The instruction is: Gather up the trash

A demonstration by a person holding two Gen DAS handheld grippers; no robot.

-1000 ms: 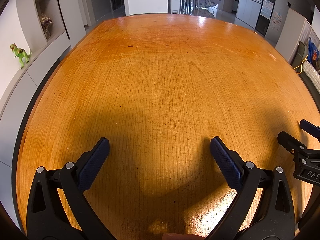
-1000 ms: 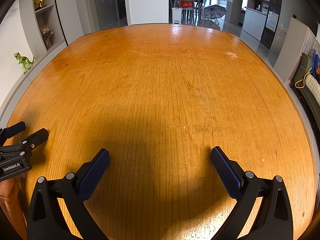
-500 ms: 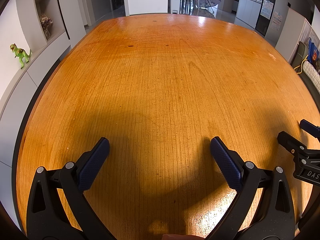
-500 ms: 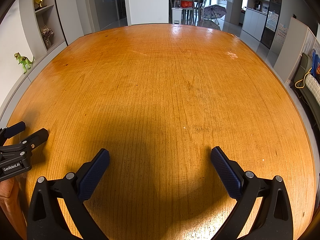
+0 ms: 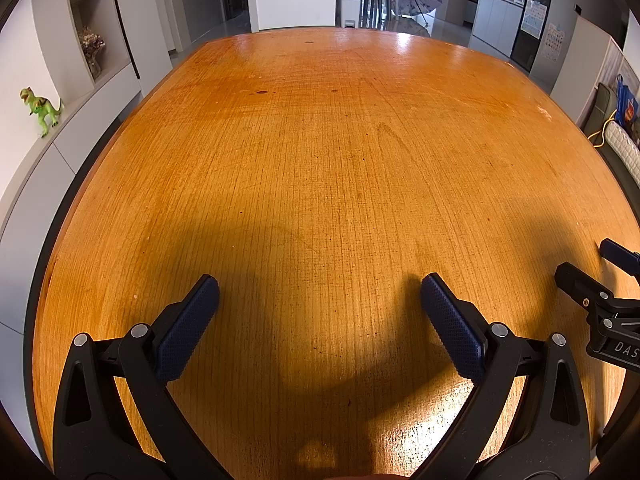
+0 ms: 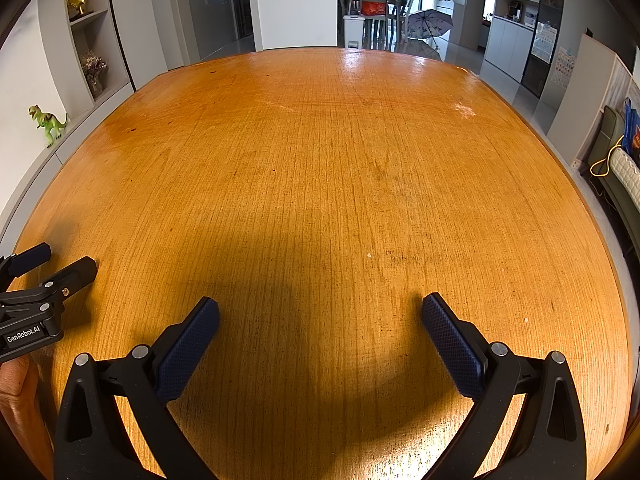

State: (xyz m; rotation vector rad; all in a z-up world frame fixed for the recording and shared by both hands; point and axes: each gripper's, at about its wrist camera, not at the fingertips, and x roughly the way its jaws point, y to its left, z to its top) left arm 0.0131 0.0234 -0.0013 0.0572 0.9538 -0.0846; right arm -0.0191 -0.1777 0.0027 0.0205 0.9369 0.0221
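Note:
No trash shows in either view. My left gripper (image 5: 320, 286) hovers open over the near end of a large orange wooden table (image 5: 340, 152), nothing between its blue-padded fingers. My right gripper (image 6: 320, 308) is open too, over the same near end, holding nothing. Each gripper shows in the other's view: the right gripper (image 5: 592, 268) pokes in at the right edge of the left wrist view, and the left gripper (image 6: 52, 266) at the left edge of the right wrist view. A tiny white speck (image 6: 369, 255) lies on the wood ahead of the right gripper.
A grey ledge with a green toy dinosaur (image 5: 40, 110) runs along the table's left side, with wall shelves (image 5: 86, 32) behind it. Beyond the far edge are chairs and an open umbrella (image 6: 430, 24). A sofa and a yellow cable (image 6: 606, 158) lie to the right.

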